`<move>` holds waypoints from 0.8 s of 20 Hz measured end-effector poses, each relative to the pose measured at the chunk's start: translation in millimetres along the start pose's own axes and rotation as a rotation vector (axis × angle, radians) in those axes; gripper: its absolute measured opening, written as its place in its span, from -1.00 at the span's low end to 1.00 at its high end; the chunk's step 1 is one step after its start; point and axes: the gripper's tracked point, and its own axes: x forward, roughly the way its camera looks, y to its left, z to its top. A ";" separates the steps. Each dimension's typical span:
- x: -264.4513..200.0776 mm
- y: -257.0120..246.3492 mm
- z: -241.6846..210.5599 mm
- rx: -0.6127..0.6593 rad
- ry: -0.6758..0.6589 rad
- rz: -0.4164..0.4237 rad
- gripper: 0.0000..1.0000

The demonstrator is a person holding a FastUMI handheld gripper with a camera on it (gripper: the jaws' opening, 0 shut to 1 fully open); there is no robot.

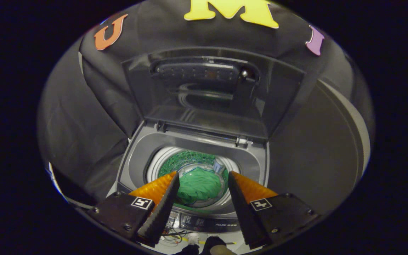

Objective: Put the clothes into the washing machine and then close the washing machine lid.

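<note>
- While the gripper (203, 177) is hovering above the washing machine (135, 159), its fingers are standing wide apart and holding nothing.
- Gripper view, item one: green clothes (198, 186) are lying bunched at the bottom of the drum (154, 164), showing between the fingertips and below them, well apart from either finger.
- Item two: the lid (207, 95) is standing upright beyond the fingers, hinged at the far edge of the opening and leaning toward the black cloth wall (83, 117), which is keeping the drum mouth free for loading.
- Item three: the control panel (204, 223) is sitting just beneath the fingers at the machine's near edge.
- Judgement: loading is looking done; the lid is waiting to be closed, so the spread fingers are likely needing to travel up and forward to its top edge.
</note>
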 end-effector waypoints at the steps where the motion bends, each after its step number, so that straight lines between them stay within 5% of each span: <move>1: -5.0 -1.6 7.8 -0.011 -0.023 -0.008 0.72; 16: -59.1 12.2 126.9 0.023 -0.267 0.012 0.72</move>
